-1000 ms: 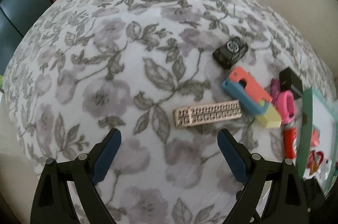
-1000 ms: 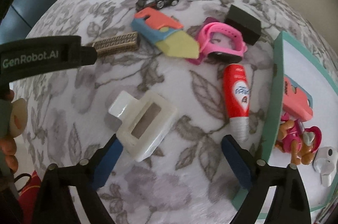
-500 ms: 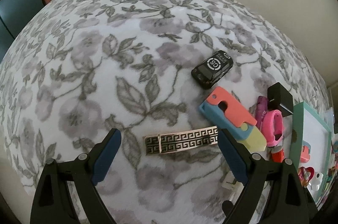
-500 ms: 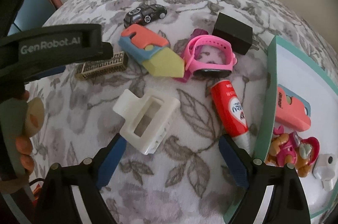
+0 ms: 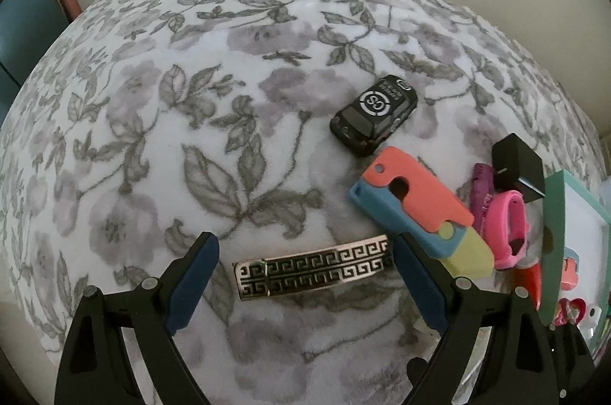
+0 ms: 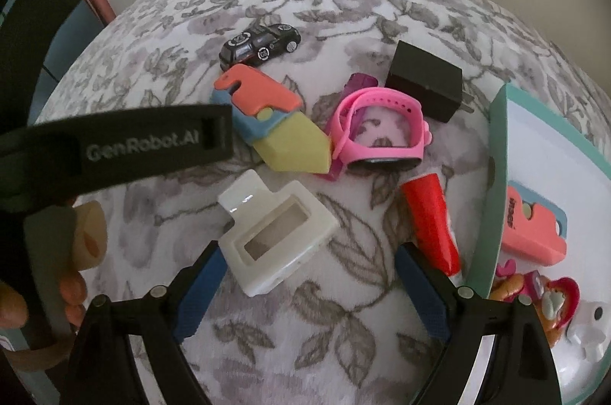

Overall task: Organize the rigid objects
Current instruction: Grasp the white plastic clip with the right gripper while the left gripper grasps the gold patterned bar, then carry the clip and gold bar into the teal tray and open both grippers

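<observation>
My left gripper (image 5: 305, 263) is open, its fingers on either side of a flat gold-and-black patterned bar (image 5: 313, 269) lying on the floral cloth. My right gripper (image 6: 307, 275) is open around a white plastic clip (image 6: 277, 238), whose near end lies between the fingers. A black toy car (image 5: 374, 114) (image 6: 259, 44), a coral-blue-yellow toy knife (image 5: 420, 214) (image 6: 271, 122), a pink watch band (image 6: 378, 133) (image 5: 509, 229), a black cube (image 6: 424, 86) (image 5: 517, 168) and a red tube (image 6: 431, 221) lie loose on the cloth.
A teal-rimmed white tray (image 6: 496, 175) (image 5: 553, 244) at the right holds a coral toy (image 6: 534, 225), a pink figure (image 6: 534, 294) and a white piece (image 6: 588, 328). The left gripper's body (image 6: 114, 145) crosses the right wrist view's left side. A wall stands behind.
My left gripper moved forward and down to the patterned bar, which now lies between its fingers. My right gripper closed in on the white clip. Both stay open.
</observation>
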`<state>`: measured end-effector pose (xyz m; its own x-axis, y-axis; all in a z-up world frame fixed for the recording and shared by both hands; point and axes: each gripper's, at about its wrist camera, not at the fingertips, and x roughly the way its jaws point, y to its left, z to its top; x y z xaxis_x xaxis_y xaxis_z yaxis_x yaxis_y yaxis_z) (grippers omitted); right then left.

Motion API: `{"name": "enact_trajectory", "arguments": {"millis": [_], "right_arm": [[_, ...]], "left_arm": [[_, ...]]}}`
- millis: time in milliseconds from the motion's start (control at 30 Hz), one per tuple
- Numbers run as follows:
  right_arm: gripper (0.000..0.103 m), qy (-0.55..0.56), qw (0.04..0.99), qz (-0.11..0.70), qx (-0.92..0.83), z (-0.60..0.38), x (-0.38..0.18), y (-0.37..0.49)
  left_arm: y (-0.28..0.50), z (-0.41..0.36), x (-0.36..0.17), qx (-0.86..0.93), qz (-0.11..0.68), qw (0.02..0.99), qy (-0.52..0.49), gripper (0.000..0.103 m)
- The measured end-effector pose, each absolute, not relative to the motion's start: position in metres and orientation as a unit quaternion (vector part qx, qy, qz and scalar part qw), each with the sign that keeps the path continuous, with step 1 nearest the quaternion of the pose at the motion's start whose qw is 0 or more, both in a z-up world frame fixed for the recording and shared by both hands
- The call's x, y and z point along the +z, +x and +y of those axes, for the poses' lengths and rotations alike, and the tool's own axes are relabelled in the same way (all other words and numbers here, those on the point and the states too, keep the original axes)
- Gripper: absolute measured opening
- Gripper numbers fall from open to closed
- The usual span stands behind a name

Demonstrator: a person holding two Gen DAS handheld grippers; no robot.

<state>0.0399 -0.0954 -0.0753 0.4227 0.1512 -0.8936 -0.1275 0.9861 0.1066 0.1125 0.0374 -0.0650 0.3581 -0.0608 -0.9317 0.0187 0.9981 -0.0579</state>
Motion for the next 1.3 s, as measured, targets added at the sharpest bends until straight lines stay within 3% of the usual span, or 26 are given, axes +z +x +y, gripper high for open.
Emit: {"name": "enact_trajectory", "arguments": {"millis": [200, 533, 733, 833, 1100, 1200, 1300], "right_arm": [[0.091, 0.016, 0.846, 0.528, 0.080, -0.089, -0.074, 0.047], [0.058, 0.052, 0.851, 0.520, 0.060, -0.108, -0.071, 0.048], [0.058, 0.056, 0.851, 0.519, 0.062, -0.109, -0.071, 0.044], [0.058, 0.057, 0.851, 0.519, 0.063, -0.110, -0.071, 0.046], [0.058, 0.057, 0.850, 0.520, 0.063, -0.111, -0.070, 0.044], [0.048, 0.061, 0.850, 0.520, 0.065, -0.113, -0.068, 0.042], [0.048, 0.071, 0.849, 0.519, 0.067, -0.116, -0.067, 0.040]], "left_arm": [[0.117, 0.036, -0.070, -0.022, 0.574, 0.818, -0.017, 0.093], [0.118, 0.035, -0.075, -0.026, 0.578, 0.815, -0.020, 0.093], [0.117, 0.037, -0.074, -0.028, 0.580, 0.814, -0.019, 0.092], [0.115, 0.039, -0.071, -0.026, 0.581, 0.813, -0.018, 0.085], [0.112, 0.043, -0.071, -0.022, 0.588, 0.808, -0.018, 0.084], [0.109, 0.046, -0.070, -0.019, 0.589, 0.808, -0.022, 0.084], [0.108, 0.047, -0.069, -0.016, 0.588, 0.808, -0.025, 0.084]]}}
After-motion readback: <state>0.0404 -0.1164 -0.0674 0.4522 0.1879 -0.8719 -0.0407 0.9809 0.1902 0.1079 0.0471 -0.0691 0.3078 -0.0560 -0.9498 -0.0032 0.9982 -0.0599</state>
